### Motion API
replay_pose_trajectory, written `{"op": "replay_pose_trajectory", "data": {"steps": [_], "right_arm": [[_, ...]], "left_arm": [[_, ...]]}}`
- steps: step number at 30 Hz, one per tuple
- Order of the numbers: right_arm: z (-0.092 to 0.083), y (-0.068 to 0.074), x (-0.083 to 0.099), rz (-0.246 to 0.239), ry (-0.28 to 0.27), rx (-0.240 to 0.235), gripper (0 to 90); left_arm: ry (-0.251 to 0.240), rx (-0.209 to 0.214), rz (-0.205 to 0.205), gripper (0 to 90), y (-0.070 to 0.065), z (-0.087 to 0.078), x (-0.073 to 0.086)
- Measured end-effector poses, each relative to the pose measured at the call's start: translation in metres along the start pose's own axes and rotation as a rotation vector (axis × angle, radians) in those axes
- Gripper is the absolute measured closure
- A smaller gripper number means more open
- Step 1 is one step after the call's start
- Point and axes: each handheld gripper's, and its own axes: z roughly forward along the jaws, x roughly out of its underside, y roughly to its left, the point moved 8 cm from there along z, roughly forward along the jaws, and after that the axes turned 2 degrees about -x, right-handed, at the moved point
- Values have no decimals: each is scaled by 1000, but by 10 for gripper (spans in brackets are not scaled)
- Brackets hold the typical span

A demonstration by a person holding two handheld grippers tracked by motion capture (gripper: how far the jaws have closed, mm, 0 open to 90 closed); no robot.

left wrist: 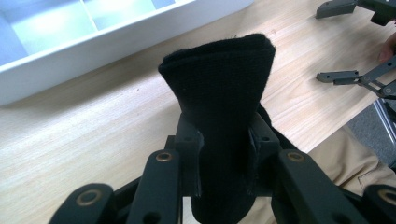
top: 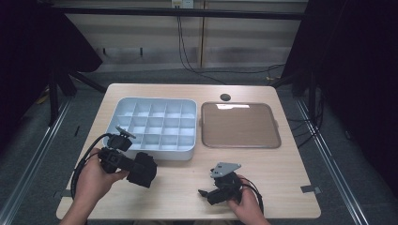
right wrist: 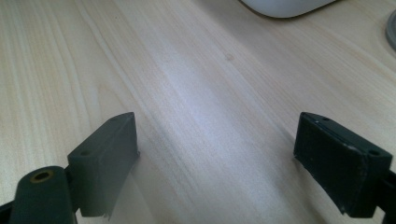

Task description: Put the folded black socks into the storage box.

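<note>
Pale wood worktop (top: 277, 187): your left gripper (left wrist: 223, 140) has its jaws clamped on a folded black sock (left wrist: 219, 84) that stands lengthwise out of them, just beside the white divided tray (top: 141, 152), while your right gripper (right wrist: 217, 161) rests wide and empty.

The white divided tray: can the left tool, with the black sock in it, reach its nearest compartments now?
Probably yes. The left tool holds the black sock just in front of the white divided tray, with bare table between them; the right tool stays aside.
</note>
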Motion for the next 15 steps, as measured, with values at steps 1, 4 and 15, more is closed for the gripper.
{"op": "replay_pose_trajectory", "data": {"steps": [1, 4, 15], "right_arm": [[0, 0, 0, -2, -2, 1, 130], [0, 0, 0, -2, -2, 1, 131], [0, 0, 0, -6, -3, 1, 130]], "left_arm": [[-3, 1, -5, 713, 1, -3, -1], [-1, -1, -9, 713, 3, -6, -2], [-3, -1, -13, 713, 9, -24, -10]]}}
